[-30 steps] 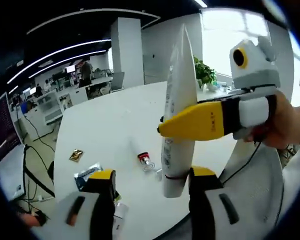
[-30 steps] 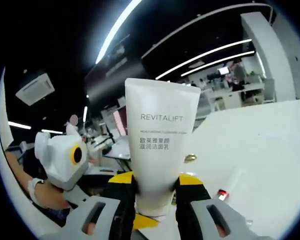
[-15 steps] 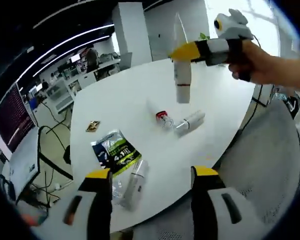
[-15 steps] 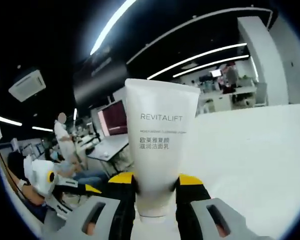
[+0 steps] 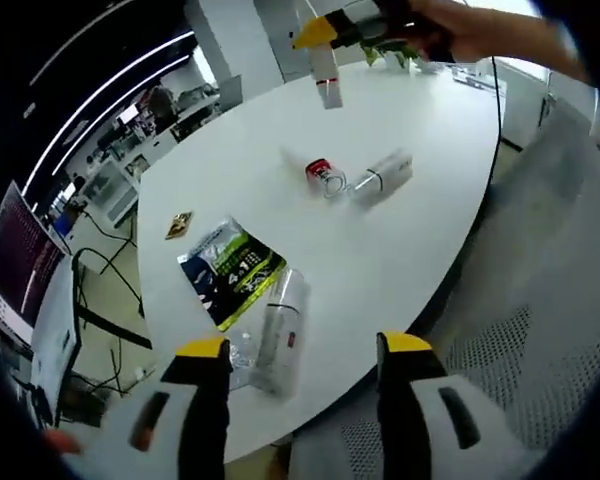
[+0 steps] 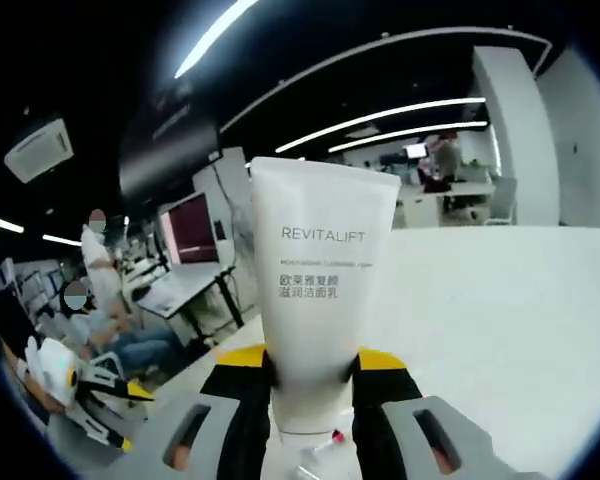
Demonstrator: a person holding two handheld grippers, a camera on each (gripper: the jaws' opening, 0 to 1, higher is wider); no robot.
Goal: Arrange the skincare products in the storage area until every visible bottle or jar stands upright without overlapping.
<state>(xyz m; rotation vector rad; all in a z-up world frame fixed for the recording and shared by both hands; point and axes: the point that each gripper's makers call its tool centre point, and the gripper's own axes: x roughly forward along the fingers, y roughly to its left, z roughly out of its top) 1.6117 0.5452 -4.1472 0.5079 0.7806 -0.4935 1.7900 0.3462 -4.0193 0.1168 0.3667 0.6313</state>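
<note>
White round office table (image 5: 420, 230), skincare items lying scattered.
Right gripper (image 6: 310, 385) clamps the upright REVITALIFT cleanser tube (image 6: 322, 300); left gripper (image 5: 295, 365) gapes empty near a toppled bottle (image 5: 280, 325).

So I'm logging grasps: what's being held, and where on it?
The right gripper holds the tube near its cap end; the left gripper holds nothing.

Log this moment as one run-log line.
right gripper: shut on Revitalift tube, held above table | left gripper: open | bottles lying: two
</note>
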